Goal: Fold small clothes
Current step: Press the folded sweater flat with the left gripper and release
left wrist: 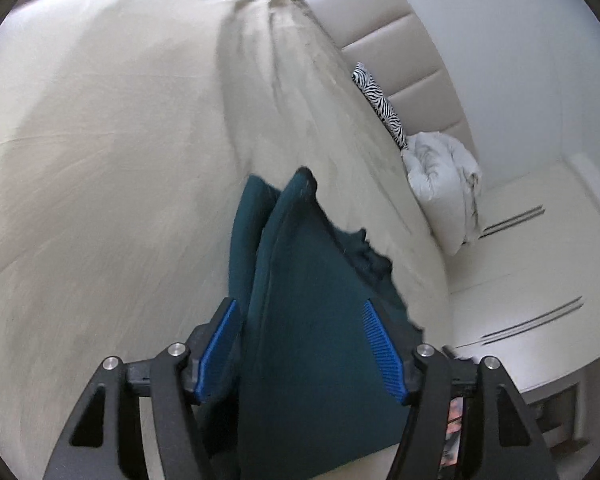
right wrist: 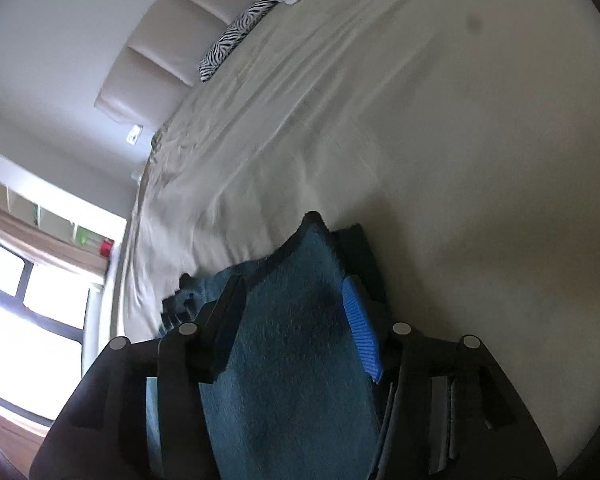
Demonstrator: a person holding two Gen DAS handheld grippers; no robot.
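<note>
A: What do the tools look like?
B: The left hand-held gripper (left wrist: pixel 300 344) has black angular linkage arms with round silver screws and blue ribbed pads (left wrist: pixel 382 350).
A: And the right hand-held gripper (right wrist: pixel 296 320)?
B: The same black frame (one blue ribbed pad shows).

Soft daylight, blown-out window (right wrist: pixel 28 320), fisheye-bent dark edges, slight motion blur

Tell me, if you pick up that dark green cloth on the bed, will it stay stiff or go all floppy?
Probably floppy: the dark green cloth sags in soft folds between the left fingers. It likely won't slip much, since its surface looks fuzzy in the right wrist view. It seems light, as it barely dents the bed sheet.
</note>
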